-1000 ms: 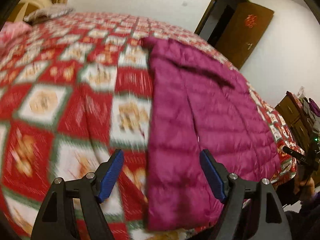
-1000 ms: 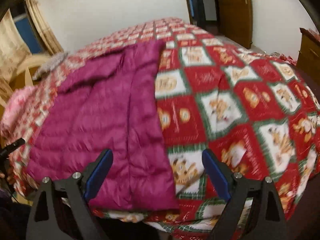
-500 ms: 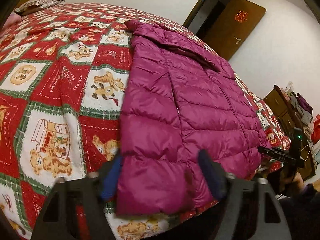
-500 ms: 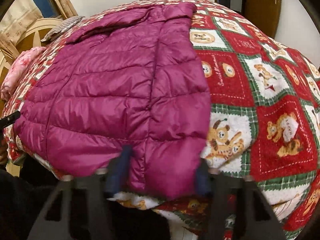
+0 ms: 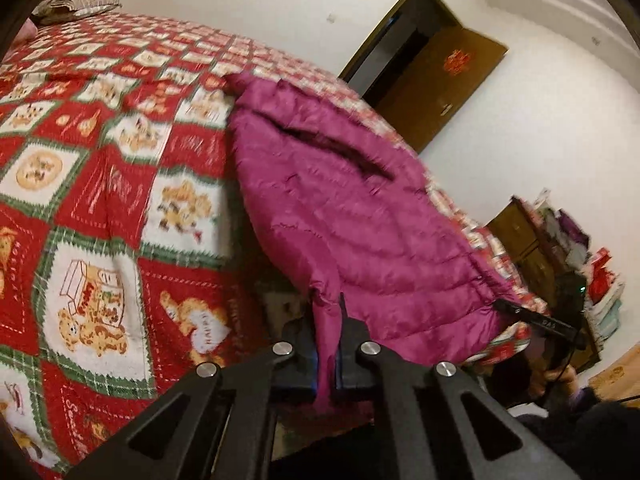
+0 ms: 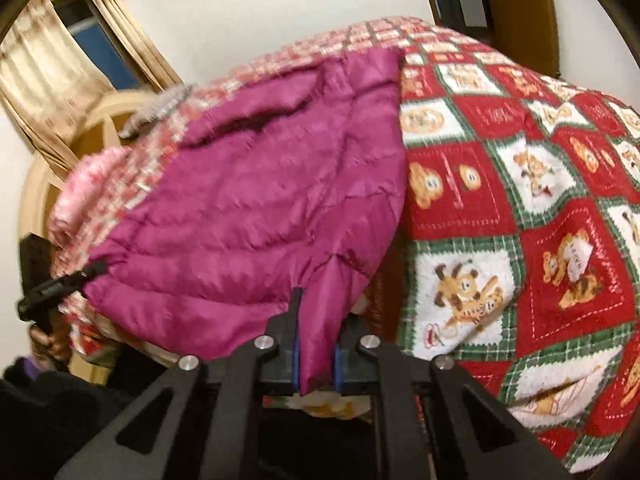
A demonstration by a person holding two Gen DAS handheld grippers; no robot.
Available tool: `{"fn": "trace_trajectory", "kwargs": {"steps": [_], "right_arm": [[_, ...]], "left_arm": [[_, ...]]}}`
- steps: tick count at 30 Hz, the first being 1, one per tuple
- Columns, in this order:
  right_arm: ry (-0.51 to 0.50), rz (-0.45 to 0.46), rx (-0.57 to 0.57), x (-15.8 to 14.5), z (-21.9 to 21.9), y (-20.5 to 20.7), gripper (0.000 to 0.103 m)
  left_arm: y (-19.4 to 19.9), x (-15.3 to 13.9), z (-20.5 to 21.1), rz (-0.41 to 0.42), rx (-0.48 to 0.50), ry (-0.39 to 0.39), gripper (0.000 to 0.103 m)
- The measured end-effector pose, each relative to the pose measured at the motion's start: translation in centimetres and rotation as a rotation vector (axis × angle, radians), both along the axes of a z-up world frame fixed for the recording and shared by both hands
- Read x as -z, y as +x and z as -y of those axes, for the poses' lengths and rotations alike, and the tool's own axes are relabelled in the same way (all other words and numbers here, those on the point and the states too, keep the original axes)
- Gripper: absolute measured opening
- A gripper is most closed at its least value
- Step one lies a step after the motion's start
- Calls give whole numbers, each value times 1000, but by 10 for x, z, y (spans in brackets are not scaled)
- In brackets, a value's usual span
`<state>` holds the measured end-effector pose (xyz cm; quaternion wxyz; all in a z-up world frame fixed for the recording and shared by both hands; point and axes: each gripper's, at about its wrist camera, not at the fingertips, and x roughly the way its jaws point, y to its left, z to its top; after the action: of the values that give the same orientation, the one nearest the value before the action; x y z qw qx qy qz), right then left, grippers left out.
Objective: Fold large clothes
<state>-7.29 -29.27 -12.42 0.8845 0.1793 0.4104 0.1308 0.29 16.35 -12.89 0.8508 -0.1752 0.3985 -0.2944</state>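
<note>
A magenta quilted puffer jacket [image 5: 352,216] lies lengthwise on a bed with a red, white and green bear-print blanket [image 5: 100,200]. My left gripper [image 5: 327,364] is shut on one corner of the jacket's near hem, and that edge is lifted off the blanket. My right gripper [image 6: 316,360] is shut on the other corner of the jacket [image 6: 260,200] hem, also raised. The far collar end still rests on the blanket [image 6: 520,184]. In each view the other gripper shows at the jacket's far hem corner.
A brown door [image 5: 440,80] stands open behind the bed. A wooden cabinet with piled clothes [image 5: 560,248] is to the right. A pillow [image 5: 72,4] lies at the bed's head. A curtained window [image 6: 60,60] and a pink cloth [image 6: 88,184] show in the right wrist view.
Both grippers moved in to the jacket's near hem, closed on its two corners, and lifted that edge off the blanket.
</note>
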Motion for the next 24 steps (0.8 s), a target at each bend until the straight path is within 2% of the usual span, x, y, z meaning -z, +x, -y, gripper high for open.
{"fn": "trace_trajectory", "kwargs": {"steps": [6, 9, 14, 19, 21, 24], "right_arm": [[35, 94, -44, -36, -15, -27, 14], [62, 136, -54, -56, -15, -46, 14], [103, 224, -12, -98, 3, -73, 13], [169, 334, 30, -142, 27, -67, 13], [170, 359, 29, -155, 29, -50, 13], [130, 372, 22, -167, 27, -7, 13]], "left_arm": [[-40, -38, -8, 98, 33, -44, 3], [-54, -54, -16, 133, 47, -114, 3], [-72, -105, -22, 252, 79, -136, 4], [-37, -143, -30, 314, 43, -163, 4], [-9, -153, -31, 318, 4, -142, 4], [48, -155, -24, 279, -51, -117, 4]]}}
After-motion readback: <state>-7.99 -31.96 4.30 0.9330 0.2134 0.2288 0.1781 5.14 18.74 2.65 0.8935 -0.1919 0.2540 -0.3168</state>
